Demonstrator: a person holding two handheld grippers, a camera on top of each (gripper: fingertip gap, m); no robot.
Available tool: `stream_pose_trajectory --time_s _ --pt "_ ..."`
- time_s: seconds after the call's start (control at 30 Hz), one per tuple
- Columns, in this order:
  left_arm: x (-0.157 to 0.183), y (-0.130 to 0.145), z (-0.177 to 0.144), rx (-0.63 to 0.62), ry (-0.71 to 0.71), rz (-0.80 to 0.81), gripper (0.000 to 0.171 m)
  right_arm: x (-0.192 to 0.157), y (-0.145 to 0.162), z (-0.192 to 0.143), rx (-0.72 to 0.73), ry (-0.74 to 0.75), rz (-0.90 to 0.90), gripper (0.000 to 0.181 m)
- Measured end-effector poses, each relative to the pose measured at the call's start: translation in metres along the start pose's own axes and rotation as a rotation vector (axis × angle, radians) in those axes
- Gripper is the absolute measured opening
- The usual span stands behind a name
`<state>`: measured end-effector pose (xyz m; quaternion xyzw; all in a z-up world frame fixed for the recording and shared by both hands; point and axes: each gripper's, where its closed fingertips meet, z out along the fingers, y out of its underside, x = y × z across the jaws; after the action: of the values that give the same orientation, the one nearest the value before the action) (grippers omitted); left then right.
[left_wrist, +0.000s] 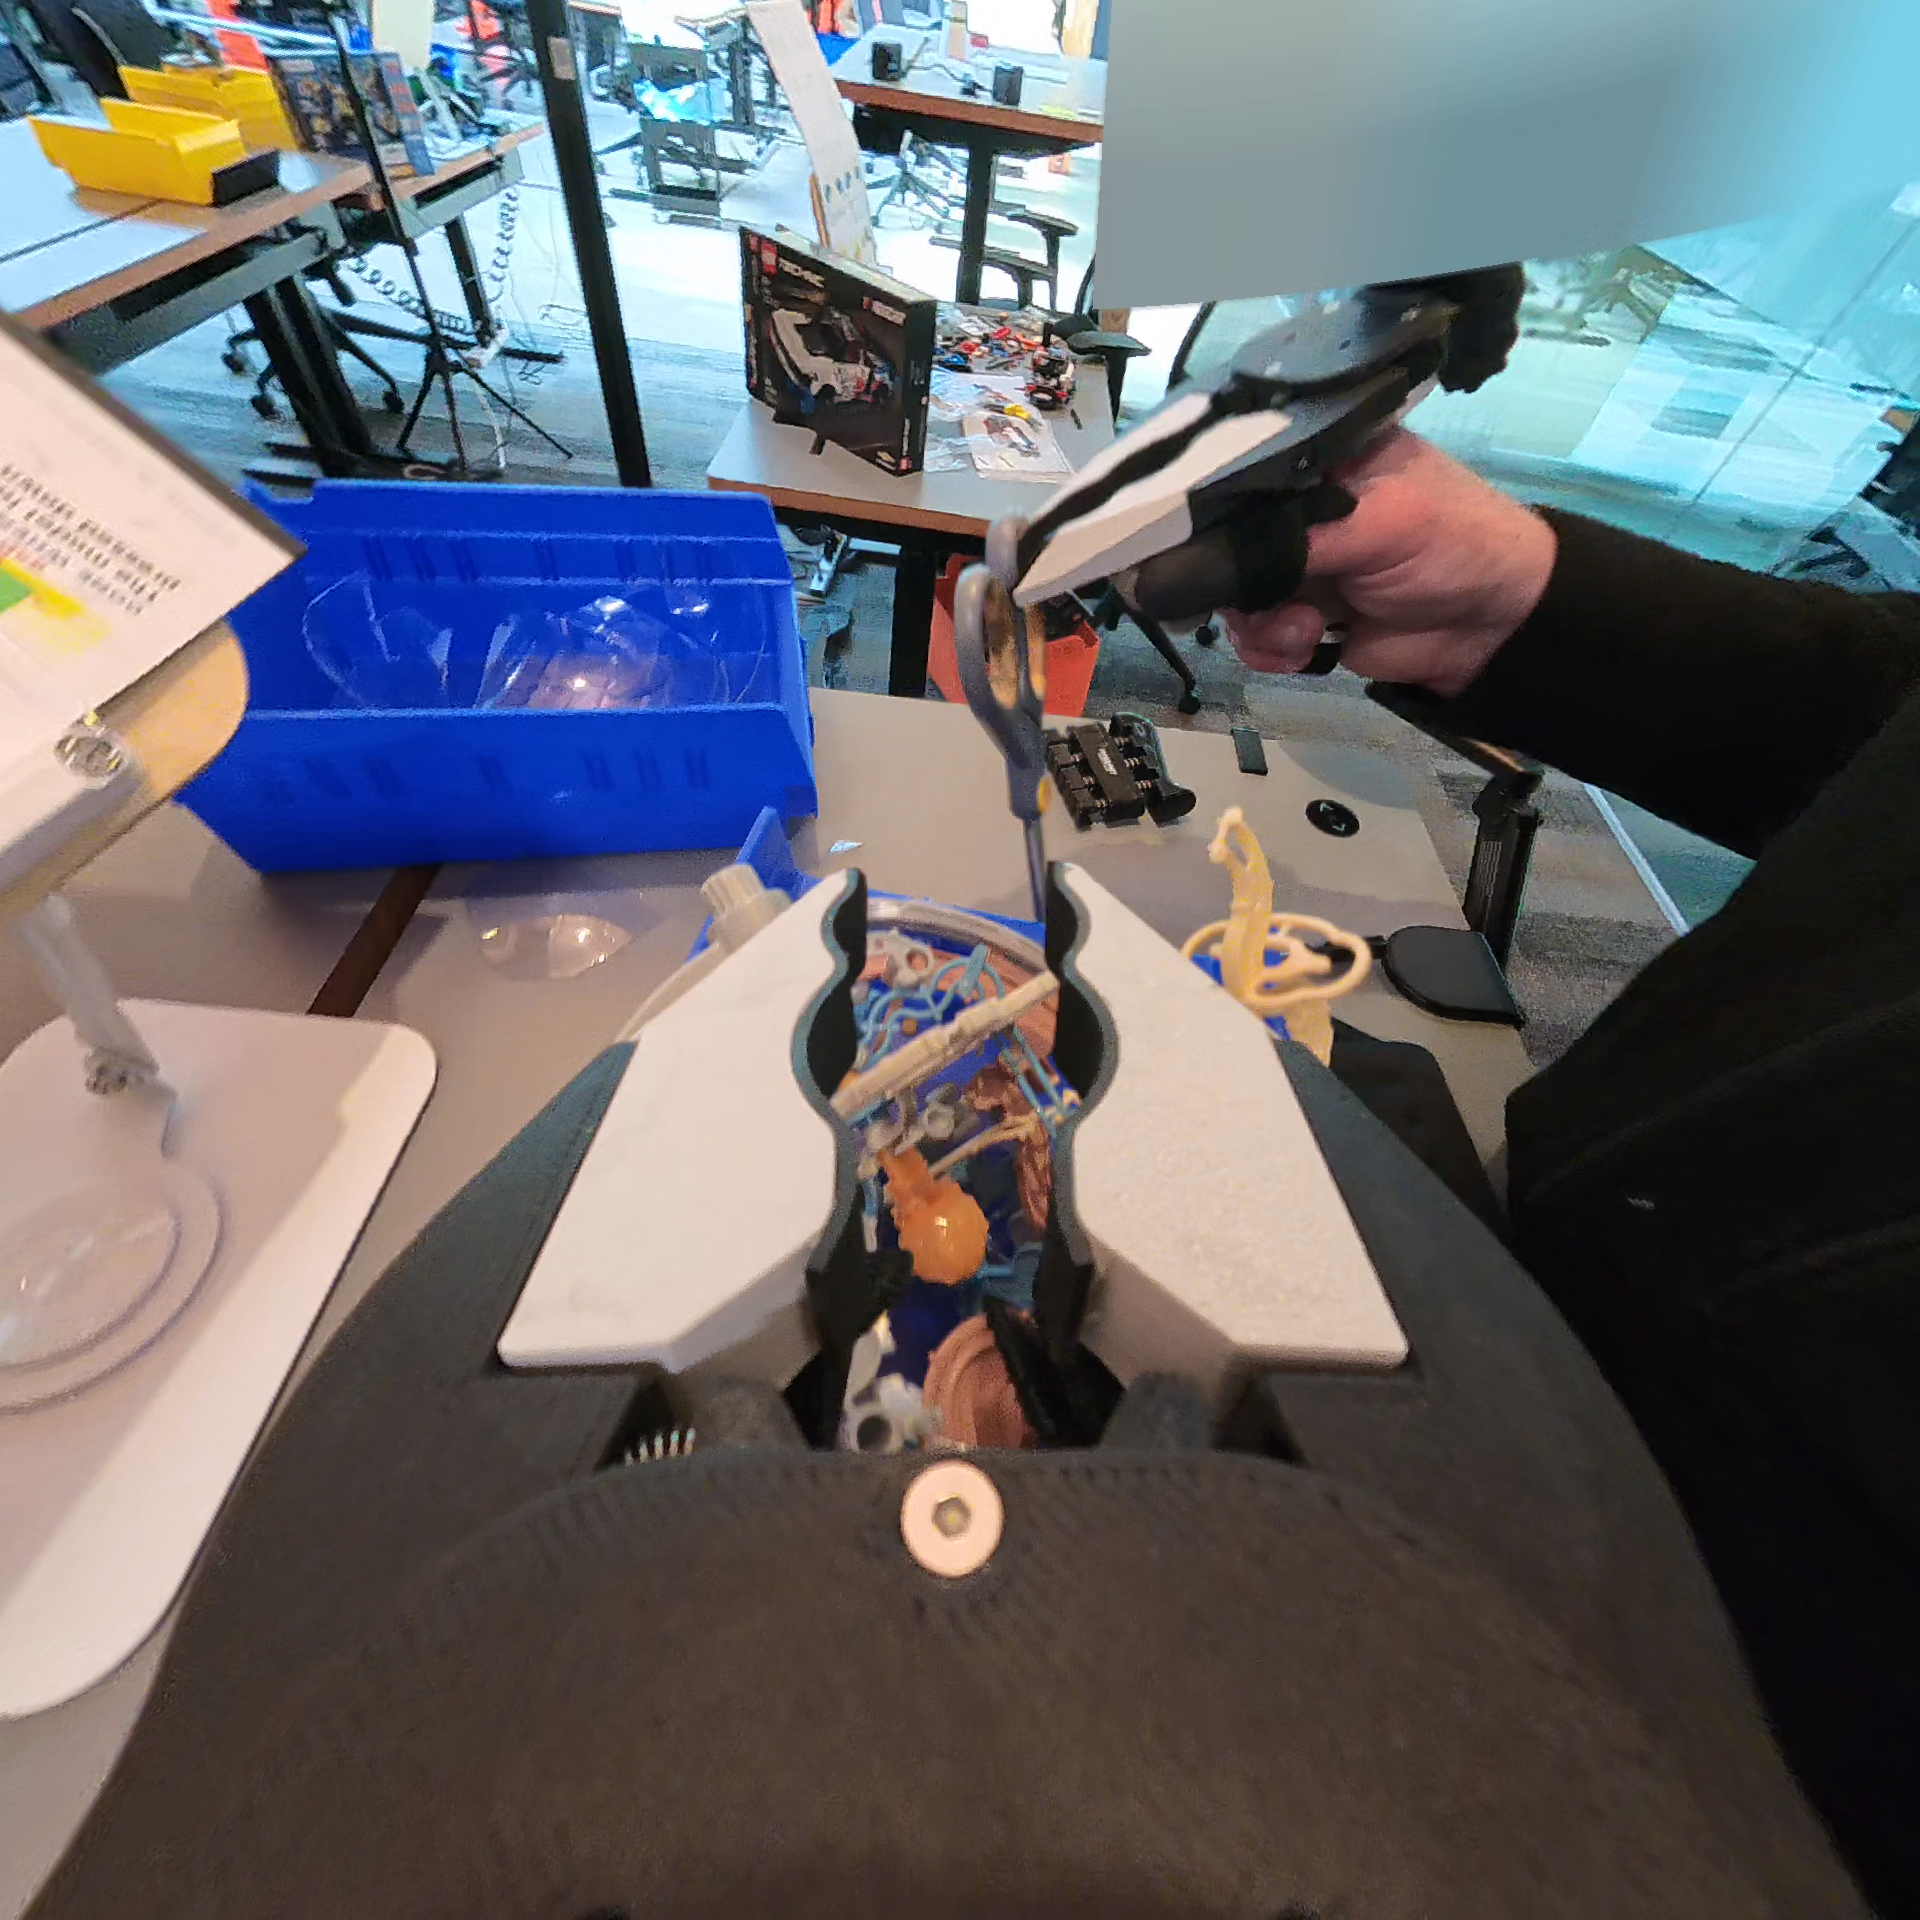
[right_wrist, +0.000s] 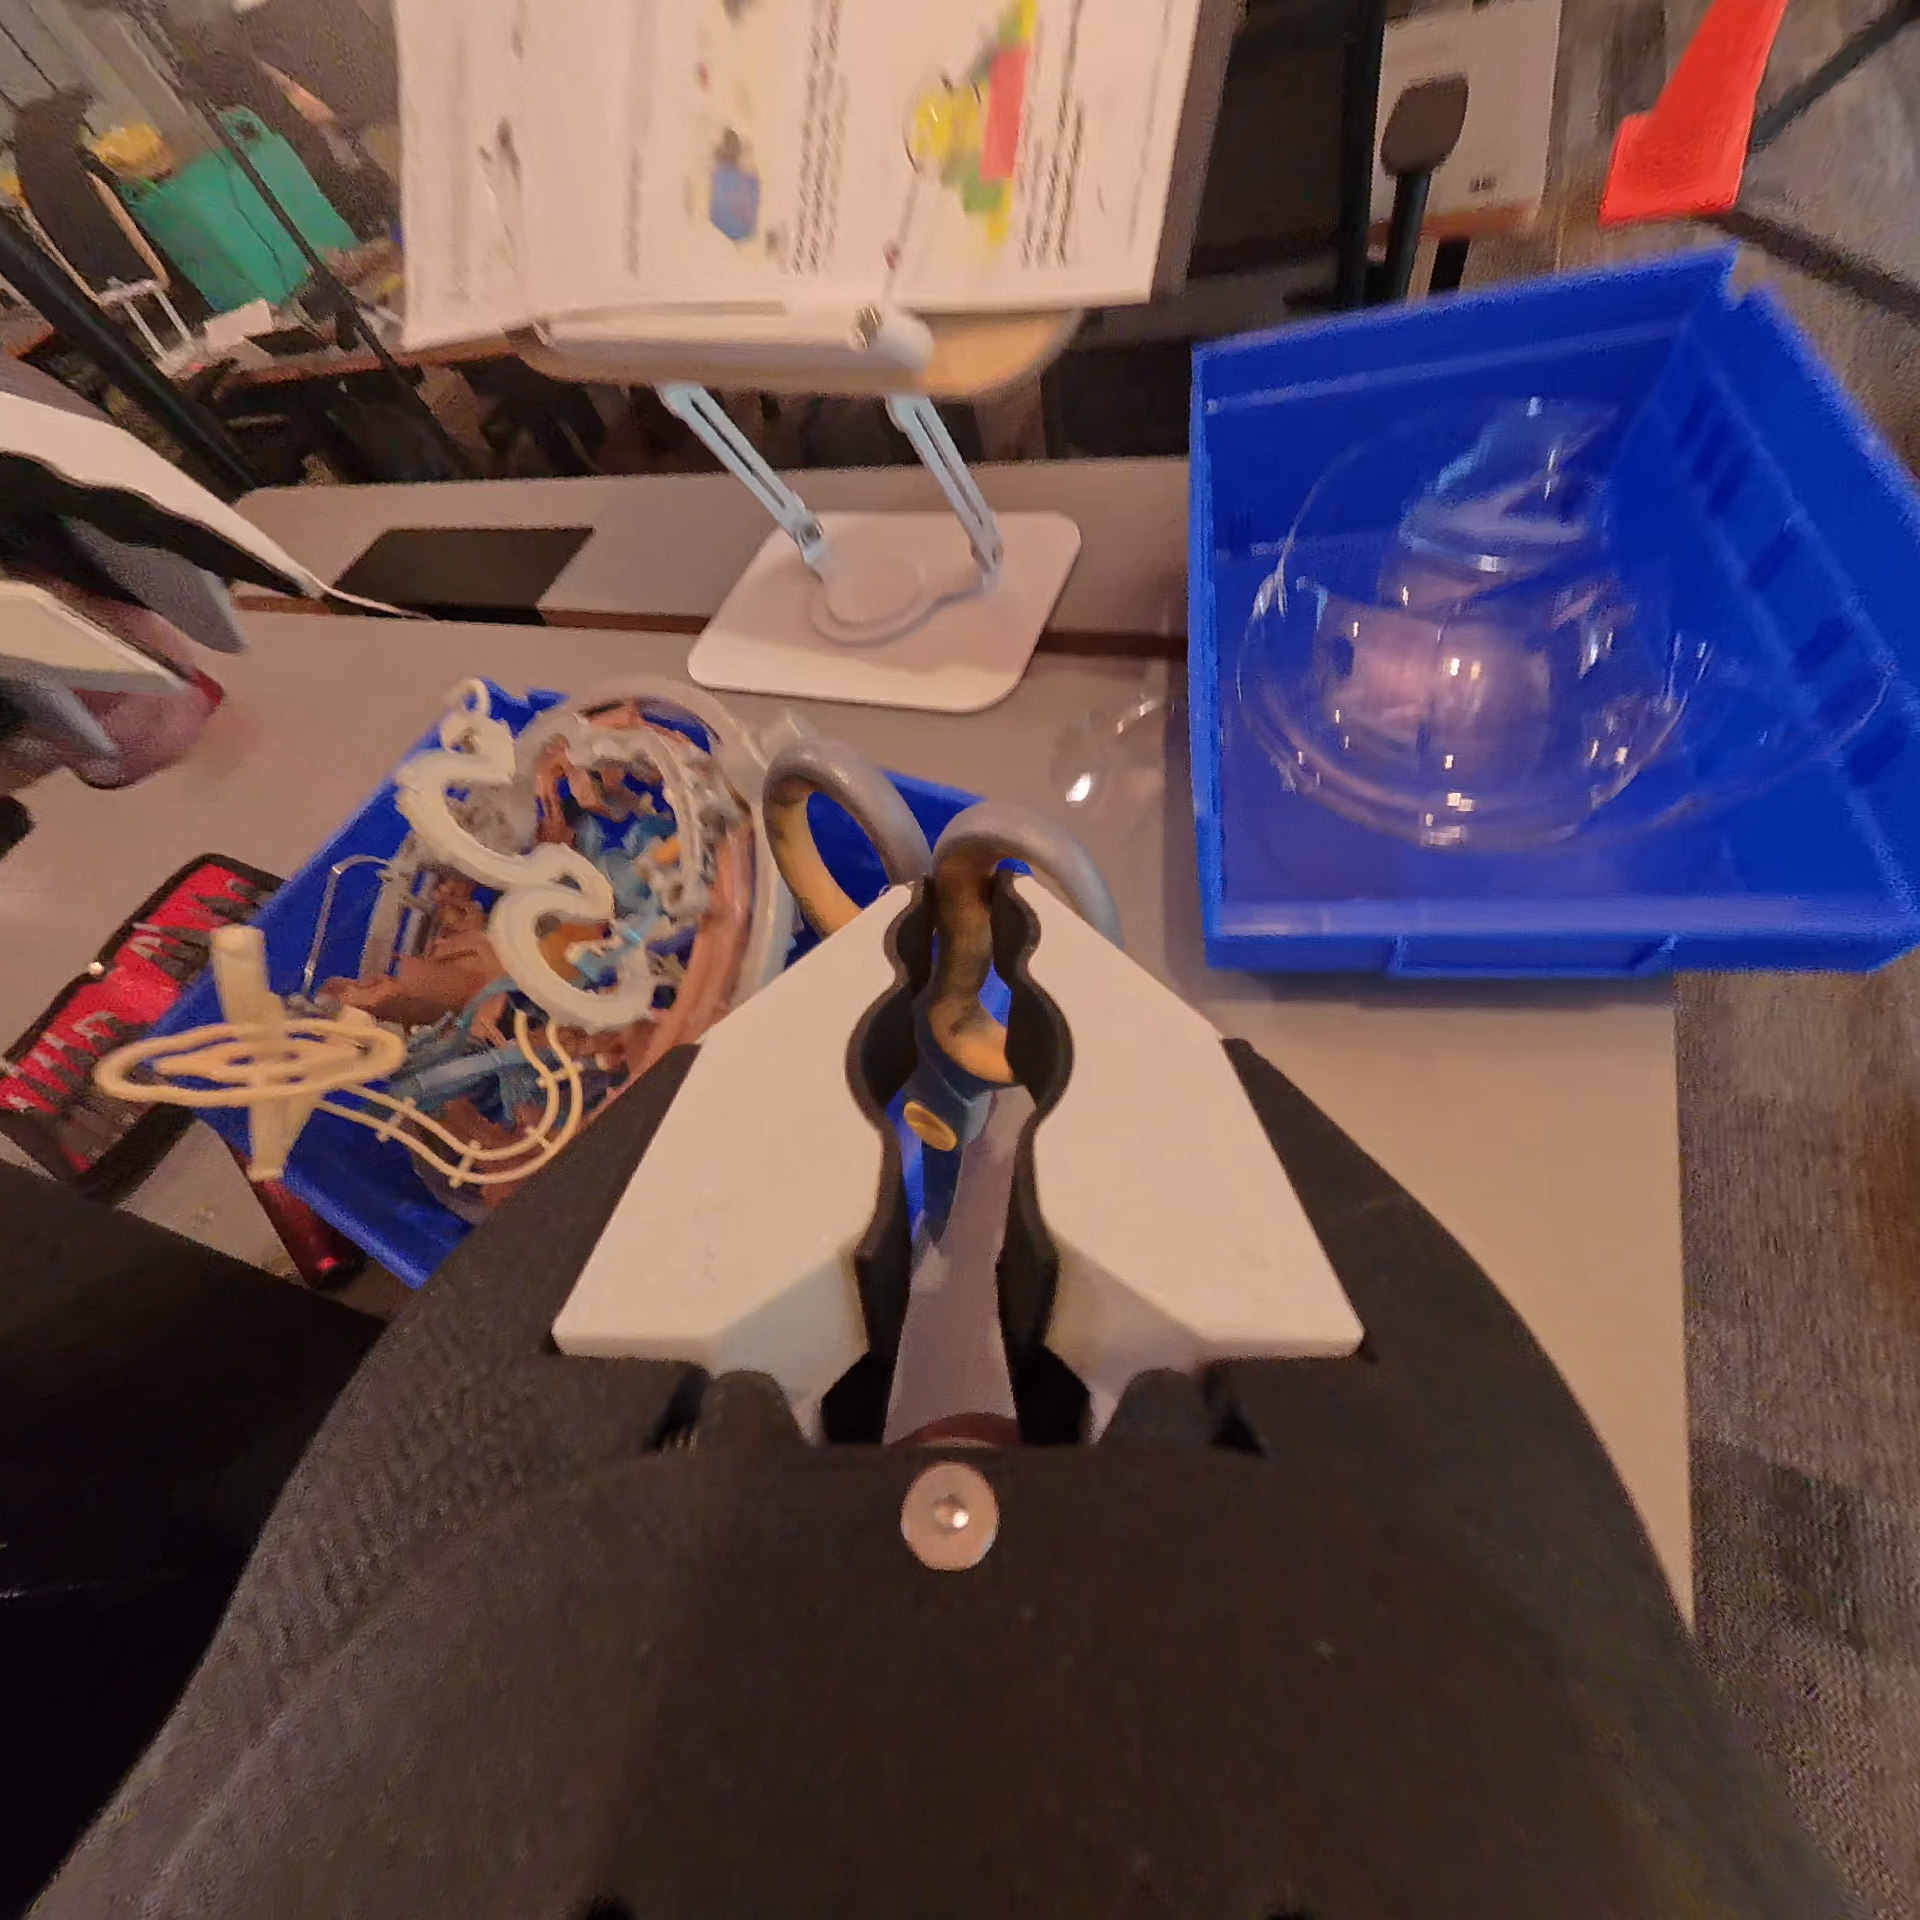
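Right gripper: your right gripper (right_wrist: 961, 914) has its fingers pinched tight on one grey handle loop of the scissors (right_wrist: 940, 997), which hang blades-down over the worktop (right_wrist: 1351, 1091).
Scissors tip: in the left wrist view the blades (left_wrist: 1034, 862) point down just behind the small blue tray.
Left gripper: your left gripper (left_wrist: 961, 904) hovers above the tangle of plastic maze parts (right_wrist: 540, 914); fingers stand narrowly apart, gripping nothing.
Maze parts: heaped in a small blue tray (right_wrist: 343, 1174) near the worktop's front-left part, a cream spiral piece (right_wrist: 260, 1060) sticking out.
Blue bin: large bin (right_wrist: 1507, 925) at the worktop's right edge, holding a clear dome (right_wrist: 1475, 675).
Document stand: white stand (right_wrist: 883, 613) at the back edge carrying printed sheets.
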<state>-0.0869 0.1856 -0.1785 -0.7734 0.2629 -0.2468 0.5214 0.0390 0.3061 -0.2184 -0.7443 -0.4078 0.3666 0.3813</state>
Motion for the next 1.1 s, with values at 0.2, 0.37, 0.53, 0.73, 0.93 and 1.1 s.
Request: stream_pose_trajectory --time_s 0.2,0.37,0.53,0.73,0.93,1.1 --pt "0.005 -0.029 0.041 -0.009 0.092 0.029 0.041 -0.044 -0.069 -0.02 0.136 -0.06 -0.156 0.008" --pt "0.024 -0.054 0.064 -0.002 0.188 0.056 0.046 -0.082 -0.105 -0.014 0.17 -0.167 -0.225 0.008" --pt "0.018 -0.079 0.064 0.092 0.172 0.003 0.021 -0.105 -0.127 -0.011 0.203 -0.277 -0.223 0.008" --pt "0.009 -0.088 0.056 0.122 0.137 -0.001 0.013 -0.109 -0.139 -0.004 0.231 -0.331 -0.208 0.008" --pt "-0.006 -0.088 0.053 0.059 0.088 0.045 0.012 -0.112 -0.141 0.001 0.232 -0.44 -0.131 0.029" --pt "-0.005 -0.088 0.051 0.063 0.14 0.032 0.013 -0.121 -0.138 -0.005 0.2 -0.557 -0.106 0.048"
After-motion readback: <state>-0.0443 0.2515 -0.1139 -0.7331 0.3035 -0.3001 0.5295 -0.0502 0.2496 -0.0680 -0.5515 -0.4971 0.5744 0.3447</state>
